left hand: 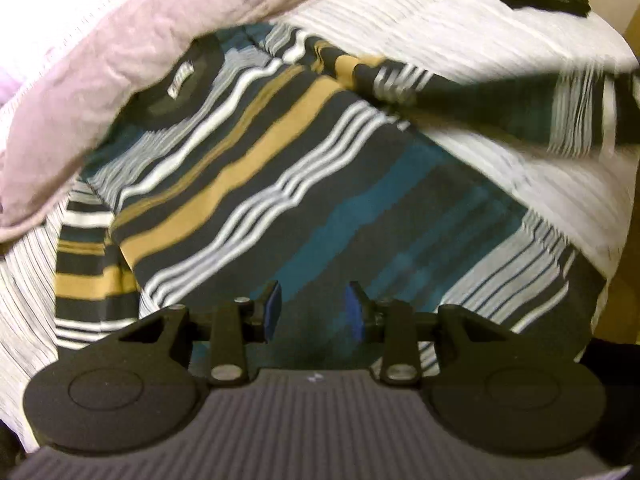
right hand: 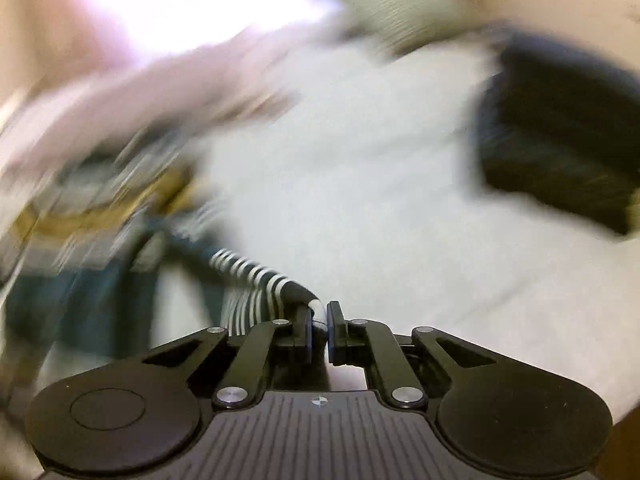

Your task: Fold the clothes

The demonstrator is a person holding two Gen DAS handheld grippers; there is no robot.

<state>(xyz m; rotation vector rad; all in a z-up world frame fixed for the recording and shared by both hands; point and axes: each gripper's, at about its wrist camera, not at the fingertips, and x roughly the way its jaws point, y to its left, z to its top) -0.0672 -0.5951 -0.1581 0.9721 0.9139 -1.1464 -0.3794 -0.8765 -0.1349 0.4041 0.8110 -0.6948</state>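
A striped sweater [left hand: 256, 168] lies spread across the middle of the white-covered bed [left hand: 460, 28], the left gripper [left hand: 314, 308] wide and empty above its hem while the right gripper [right hand: 319, 330] pinches a sleeve cuff [right hand: 280, 284], apparently mid-fold, needing it carried across the body.

my left gripper [left hand: 314, 310] is matte black: two round discs with a faint ring pressed in each, flat link arms pinned by silver screws, and blue pads on the inner faces of its fingers [left hand: 273, 304]. behind it sits a grey ribbed housing with a small white mark. my right gripper [right hand: 319, 326] is built the same, black links, silver screw heads, blue-edged pads, and a tiny crosshair mark on its ribbed grey body.
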